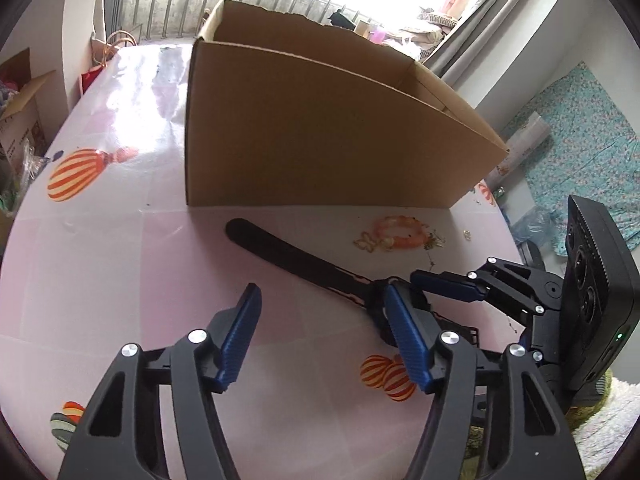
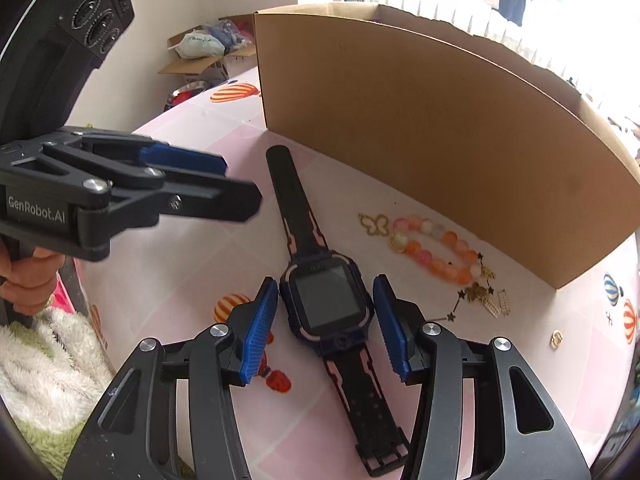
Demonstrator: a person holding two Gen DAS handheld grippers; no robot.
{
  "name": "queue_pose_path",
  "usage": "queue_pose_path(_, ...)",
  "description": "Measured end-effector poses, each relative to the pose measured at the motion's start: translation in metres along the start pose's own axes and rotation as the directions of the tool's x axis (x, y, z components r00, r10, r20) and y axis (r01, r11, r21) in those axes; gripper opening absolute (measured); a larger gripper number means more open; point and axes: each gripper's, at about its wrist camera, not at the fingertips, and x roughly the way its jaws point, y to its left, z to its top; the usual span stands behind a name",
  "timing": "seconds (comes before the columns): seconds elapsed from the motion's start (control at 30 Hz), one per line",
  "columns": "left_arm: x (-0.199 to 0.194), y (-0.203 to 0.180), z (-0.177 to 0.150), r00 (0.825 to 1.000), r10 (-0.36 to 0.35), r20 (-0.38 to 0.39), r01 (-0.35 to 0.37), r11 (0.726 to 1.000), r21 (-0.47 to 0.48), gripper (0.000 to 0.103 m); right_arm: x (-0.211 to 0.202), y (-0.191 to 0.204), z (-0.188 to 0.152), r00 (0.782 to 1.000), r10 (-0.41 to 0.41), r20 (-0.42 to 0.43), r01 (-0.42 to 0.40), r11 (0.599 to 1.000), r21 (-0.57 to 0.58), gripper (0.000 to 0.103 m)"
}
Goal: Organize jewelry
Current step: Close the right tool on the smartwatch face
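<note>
Landmark is the cardboard box (image 2: 420, 140), open-topped, standing on the pink table (image 1: 100, 260) with its balloon-print cloth. Everything else sits in front of the box's near wall.

Watch (image 2: 326, 300): black smartwatch with pink strap accents, lying flat, face up, a bit in front of the box. One strap end points at the box and stops just short of its wall; the buckle end points away from the box toward the camera.

Right gripper (image 2: 326, 320): jaws apart, one blue pad on each side of the watch case. Slim gaps show on both sides, so the pads are not pressing on it (close, though). Nothing gripped.

Left gripper (image 1: 320, 332): jaws apart, over bare tablecloth in front of the box, nothing between them. In the right wrist view it comes in from the left, farther along the box front than the watch, tips near the strap but apart from it. A hand (image 2: 28, 280) holds its handle at the left edge.

Bead bracelet (image 2: 436, 250): orange, pink and white beads, lying near the box's front wall, beside the watch on the far side from the left gripper. A gold butterfly charm (image 2: 374, 224) sits just beside it. A thin chain with small gold stars and charms (image 2: 480, 294) trails from the bracelet away from the box. A small gold ring-like piece (image 2: 556, 338) lies apart, past the box's corner (too small to tell what it is).
</note>
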Motion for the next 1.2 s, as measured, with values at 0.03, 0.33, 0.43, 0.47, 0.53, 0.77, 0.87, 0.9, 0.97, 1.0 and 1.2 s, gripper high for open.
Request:
queue_pose_path(0.03,0.002,0.000,0.000,1.000,-0.018,-0.012,0.018,1.000,-0.012,0.059,0.002,0.000,0.001,1.000,0.001,-0.002,-0.001,1.000,0.000,0.048)
queue_pose_path(0.33,0.017,0.011,0.003,0.979,-0.191,-0.073,0.176,0.969,-0.176,0.057,0.006,-0.038,0.002,0.980,0.197,0.024,-0.197,0.960,0.197,0.046)
queue_pose_path(0.43,0.027,0.016,0.003,0.963,-0.252,-0.090,0.223,0.942,-0.253,0.057,0.009,-0.059,0.000,0.952,0.301,0.057,-0.304,0.903,0.304,0.046)
queue_pose_path(0.47,0.029,0.018,0.004,0.959,-0.272,-0.084,0.239,0.931,-0.276,0.057,0.009,-0.064,-0.002,0.944,0.324,0.067,-0.328,0.886,0.328,0.046)
queue_pose_path(0.53,0.033,0.021,0.005,0.950,-0.304,-0.079,0.266,0.912,-0.314,0.056,0.010,-0.070,-0.003,0.933,0.351,0.082,-0.357,0.867,0.349,0.046)
queue_pose_path(0.77,0.048,0.028,0.017,0.947,-0.321,-0.032,0.280,0.868,-0.409,0.040,-0.005,-0.066,-0.011,0.933,0.347,0.092,-0.358,0.879,0.316,0.046)
queue_pose_path(0.87,0.047,0.025,0.023,0.970,-0.239,-0.040,0.208,0.905,-0.371,0.026,-0.009,-0.067,-0.014,0.933,0.350,0.087,-0.360,0.886,0.292,0.046)
queue_pose_path(0.9,0.044,0.022,0.024,0.981,-0.189,-0.043,0.164,0.928,-0.336,0.022,-0.011,-0.064,-0.014,0.935,0.346,0.082,-0.355,0.894,0.274,0.046)
queue_pose_path(0.97,0.037,0.014,0.025,0.994,-0.093,-0.049,0.078,0.963,-0.257,0.018,-0.015,-0.059,-0.016,0.942,0.327,0.070,-0.335,0.914,0.228,0.046)
queue_pose_path(1.0,0.036,0.009,0.024,0.997,-0.057,-0.058,0.043,0.974,-0.221,0.015,-0.016,-0.056,-0.016,0.947,0.314,0.065,-0.321,0.925,0.202,0.046)
queue_pose_path(1.2,0.028,-0.039,0.011,0.979,0.196,-0.058,-0.190,0.978,0.090,0.013,-0.024,-0.041,-0.017,0.968,0.246,0.043,-0.249,0.962,0.112,0.046)
